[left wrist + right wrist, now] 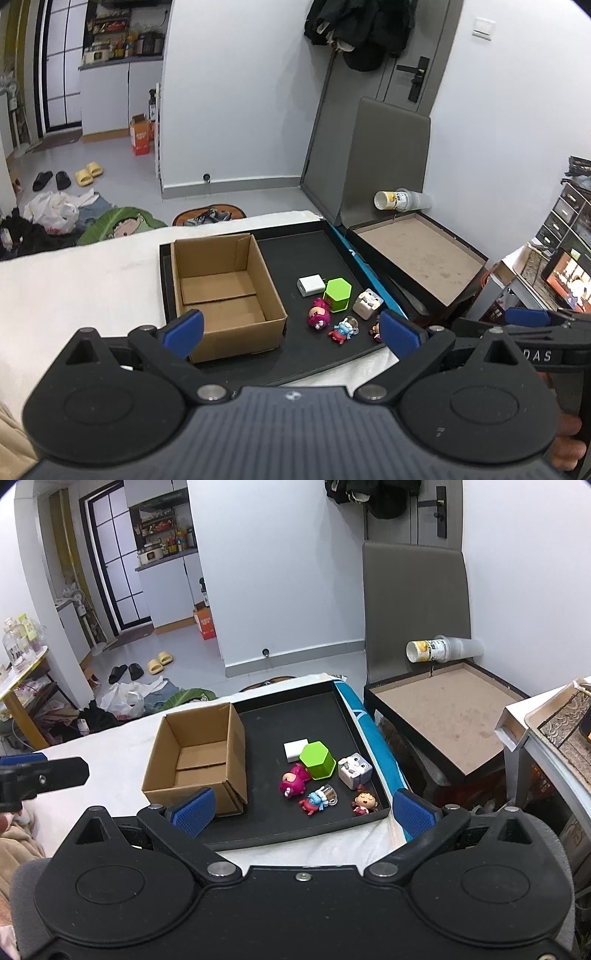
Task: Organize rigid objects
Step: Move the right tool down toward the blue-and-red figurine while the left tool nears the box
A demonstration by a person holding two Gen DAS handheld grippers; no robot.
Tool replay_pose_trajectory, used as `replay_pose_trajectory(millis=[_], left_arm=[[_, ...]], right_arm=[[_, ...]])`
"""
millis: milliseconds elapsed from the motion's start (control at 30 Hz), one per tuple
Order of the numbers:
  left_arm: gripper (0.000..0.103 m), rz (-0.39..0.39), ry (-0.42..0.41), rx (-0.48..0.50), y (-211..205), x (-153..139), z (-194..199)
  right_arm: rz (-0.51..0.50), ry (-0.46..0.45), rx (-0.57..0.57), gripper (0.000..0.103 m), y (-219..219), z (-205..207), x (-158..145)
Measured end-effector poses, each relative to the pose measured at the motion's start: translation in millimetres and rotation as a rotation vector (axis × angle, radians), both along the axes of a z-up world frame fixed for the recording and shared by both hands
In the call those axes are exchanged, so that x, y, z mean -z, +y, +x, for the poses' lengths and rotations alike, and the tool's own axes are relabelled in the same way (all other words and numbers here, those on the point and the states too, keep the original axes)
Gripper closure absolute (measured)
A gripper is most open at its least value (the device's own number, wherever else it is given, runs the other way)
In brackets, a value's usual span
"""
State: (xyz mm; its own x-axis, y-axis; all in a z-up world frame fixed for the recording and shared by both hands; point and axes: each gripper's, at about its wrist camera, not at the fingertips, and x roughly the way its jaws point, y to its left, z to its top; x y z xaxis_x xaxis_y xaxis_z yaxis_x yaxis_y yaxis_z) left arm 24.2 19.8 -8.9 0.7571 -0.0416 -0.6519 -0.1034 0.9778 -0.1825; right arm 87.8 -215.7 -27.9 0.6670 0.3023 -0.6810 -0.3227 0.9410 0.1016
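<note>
An empty cardboard box [221, 291] [195, 760] stands on the left of a black tray [295, 254] [288, 716]. To its right lie a white charger [311, 285] [295, 750], a green hexagonal container [338, 294] [317, 760], a white cube adapter [367, 303] [354, 770], a pink figure [318, 314] [293, 780], a blue figure [343, 329] [317, 800] and a girl figure [365, 800]. My left gripper [291, 332] is open over the tray's near edge. My right gripper [303, 812] is open, nothing between its fingers.
The tray rests on a white cloth-covered surface [74, 280]. A low brown side table [443, 716] stands to the right with stacked paper cups [443, 650] lying on it. The other gripper shows at the frame edges [535, 321] [37, 775].
</note>
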Motion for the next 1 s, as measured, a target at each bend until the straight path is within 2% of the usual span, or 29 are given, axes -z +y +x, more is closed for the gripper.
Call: replay_pose_trajectory(millis=[467, 600, 733, 1000], left_arm=[[0.003, -0.044, 0.097, -0.004, 23.0, 38.6, 41.2], [0.003, -0.066, 0.13, 0.0, 30.9, 51.2, 52.2], [0.003, -0.055, 0.148, -0.043, 41.2, 59.9, 61.4], [0.003, -0.128, 0.195, -0.065, 68.3, 74.0, 83.0]], right_arm=[[-0.032, 0.116, 0.021, 0.0, 8.4, 35.7, 35.1], [-0.026, 0.117, 0.033, 0.0, 9.8, 44.3, 41.6], [-0.033, 0.132, 0.042, 0.0, 13.3, 58.3, 46.9], [-0.044, 0.183, 0.076, 0.0, 16.5, 90.4, 65.4]])
